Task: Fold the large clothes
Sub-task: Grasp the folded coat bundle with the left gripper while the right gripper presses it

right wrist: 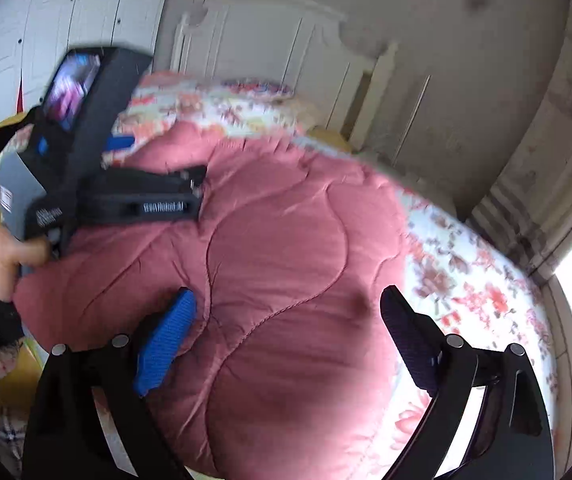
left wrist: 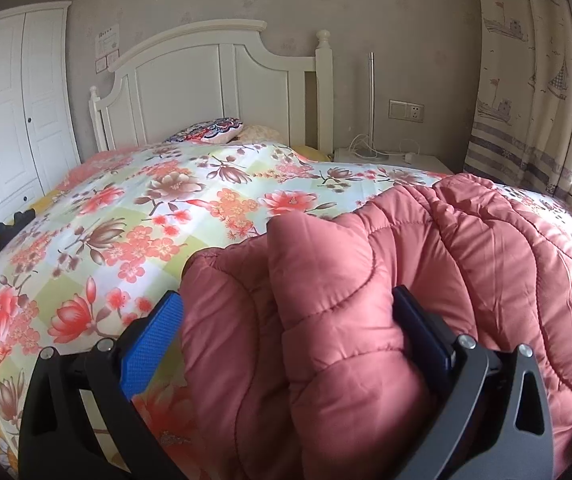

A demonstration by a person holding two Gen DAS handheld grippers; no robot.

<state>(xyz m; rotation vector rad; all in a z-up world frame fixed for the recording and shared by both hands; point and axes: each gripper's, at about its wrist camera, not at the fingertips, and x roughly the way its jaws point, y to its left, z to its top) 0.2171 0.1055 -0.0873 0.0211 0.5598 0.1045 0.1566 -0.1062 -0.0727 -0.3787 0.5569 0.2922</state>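
Note:
A pink quilted puffer jacket (left wrist: 366, 300) lies bunched on the floral bedspread (left wrist: 146, 220). A thick fold of it fills the space between the wide-apart blue pads of my left gripper (left wrist: 286, 316), and I cannot tell whether the pads press on it. In the right wrist view the jacket (right wrist: 286, 260) spreads under my right gripper (right wrist: 288, 316), whose fingers stand open just above it. The left gripper also shows in the right wrist view (right wrist: 118, 184), at the jacket's far left edge, held by a hand.
A white headboard (left wrist: 214, 80) and pillows (left wrist: 210, 130) are at the bed's far end. A white wardrobe (left wrist: 14, 112) stands left. A nightstand (left wrist: 390, 158) with a lamp pole and a curtain (left wrist: 526, 80) by the window are right.

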